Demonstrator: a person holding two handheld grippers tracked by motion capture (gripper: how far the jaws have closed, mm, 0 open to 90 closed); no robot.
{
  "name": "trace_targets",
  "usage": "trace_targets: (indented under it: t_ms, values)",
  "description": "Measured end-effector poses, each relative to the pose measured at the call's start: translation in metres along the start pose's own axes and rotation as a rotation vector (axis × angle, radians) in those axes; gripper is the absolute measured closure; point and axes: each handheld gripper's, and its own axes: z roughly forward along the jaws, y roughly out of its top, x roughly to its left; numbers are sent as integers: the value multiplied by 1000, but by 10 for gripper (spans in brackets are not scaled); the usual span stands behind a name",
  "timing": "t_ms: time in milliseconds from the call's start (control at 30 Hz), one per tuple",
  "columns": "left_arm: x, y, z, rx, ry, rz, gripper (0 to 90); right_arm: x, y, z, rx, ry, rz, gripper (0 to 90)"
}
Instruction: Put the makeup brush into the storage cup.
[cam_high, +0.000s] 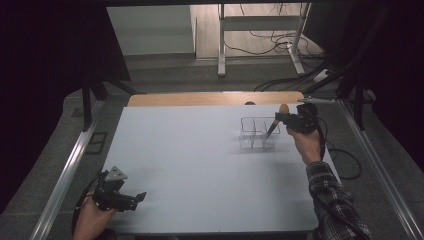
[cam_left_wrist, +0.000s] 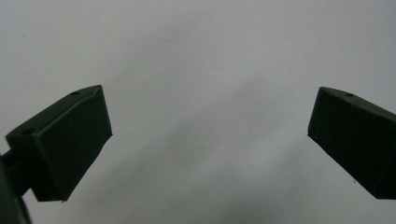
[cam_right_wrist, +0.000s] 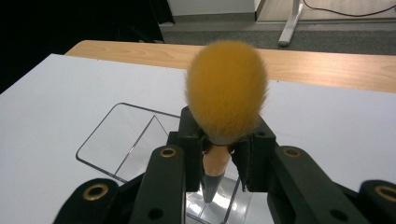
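A brush with a fluffy orange head (cam_right_wrist: 226, 88) and a tan and grey handle is clamped in my right gripper (cam_right_wrist: 218, 158), which is shut on the handle just under the bristles. The handle tip points down into the right-hand compartment of a clear acrylic organizer (cam_right_wrist: 121, 140). In the high view the brush (cam_high: 278, 118) leans over the organizer (cam_high: 250, 132) at the table's far right, held by the right gripper (cam_high: 283, 120). My left gripper (cam_high: 136, 200) rests near the front left corner. Its jaws stand wide apart over bare white surface (cam_left_wrist: 210, 140), with nothing between them.
A white sheet (cam_high: 200, 165) covers the table, and a wooden edge (cam_high: 215, 98) shows at the back. Beyond it are a desk frame's legs (cam_high: 221, 45) and loose cables (cam_high: 280, 40) on the floor. Metal rails (cam_high: 65, 170) run along both sides.
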Motion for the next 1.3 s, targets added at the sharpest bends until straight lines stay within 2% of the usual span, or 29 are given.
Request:
trace_targets:
  t_ms: [300,600,700,867,900,1033,1300]
  values:
    - [0,0,0,1,-1,-1,0,-2,-3,3,17,6,-9,706]
    - [0,0,0,4,0,1,0,-5,0,3,30,-29,-48,359]
    - [0,0,1,4,1,1,0,-7,-1,4,53,-12,-41,252]
    - [0,0,1,5,1,0,0,-9,-2,5,49,30,-30,85]
    - [0,0,1,5,1,0,0,-9,-2,5,44,23,-27,59]
    - [0,0,0,2,1,-2,0,-5,-2,3,59,-6,-56,12]
    - [1,0,0,-5,0,-11,0,-3,-1,0,86,9,-71,0]
